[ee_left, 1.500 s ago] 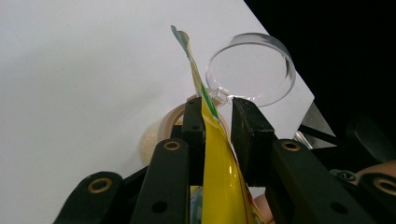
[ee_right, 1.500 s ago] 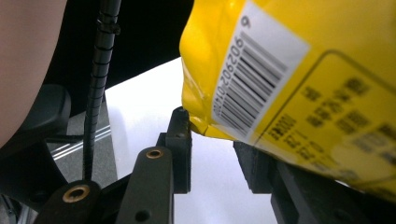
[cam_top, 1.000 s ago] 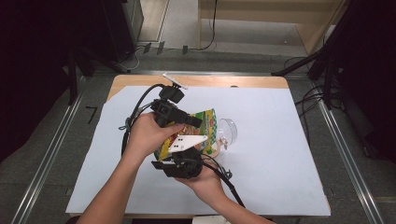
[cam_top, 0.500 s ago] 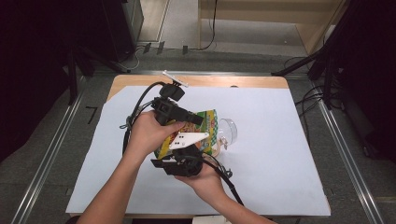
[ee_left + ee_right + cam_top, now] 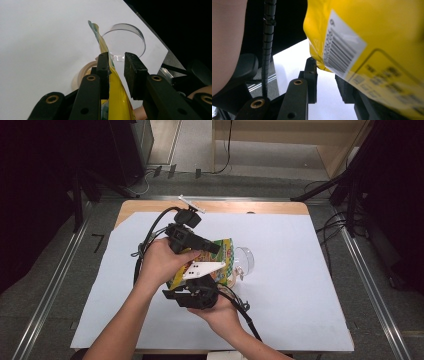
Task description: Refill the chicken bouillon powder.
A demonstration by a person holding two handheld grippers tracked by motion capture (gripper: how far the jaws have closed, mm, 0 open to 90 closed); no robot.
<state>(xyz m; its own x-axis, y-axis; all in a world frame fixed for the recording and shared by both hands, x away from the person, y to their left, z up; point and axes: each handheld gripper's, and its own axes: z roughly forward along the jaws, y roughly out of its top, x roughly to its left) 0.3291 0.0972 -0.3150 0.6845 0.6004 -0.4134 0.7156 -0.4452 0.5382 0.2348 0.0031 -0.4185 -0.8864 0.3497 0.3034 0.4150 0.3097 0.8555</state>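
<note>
Both claws hold the yellow snack bag (image 5: 216,262) above the bench (image 5: 300,285): the left claw (image 5: 117,68) pinches its top edge, the right claw (image 5: 325,82) its lower corner. The clear cup (image 5: 125,41) stands just beyond. I judge that tearing or tipping the bag comes next.

Yellow bag (image 5: 226,256) between two grippers

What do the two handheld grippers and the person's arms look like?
Both the left gripper and the right gripper are black, with flat jaws on arms joined by brass-coloured pivots. A black ribbed cable trails from each. The right gripper carries a pale three-cornered plate. The forearms are bare, no sleeves.
</note>
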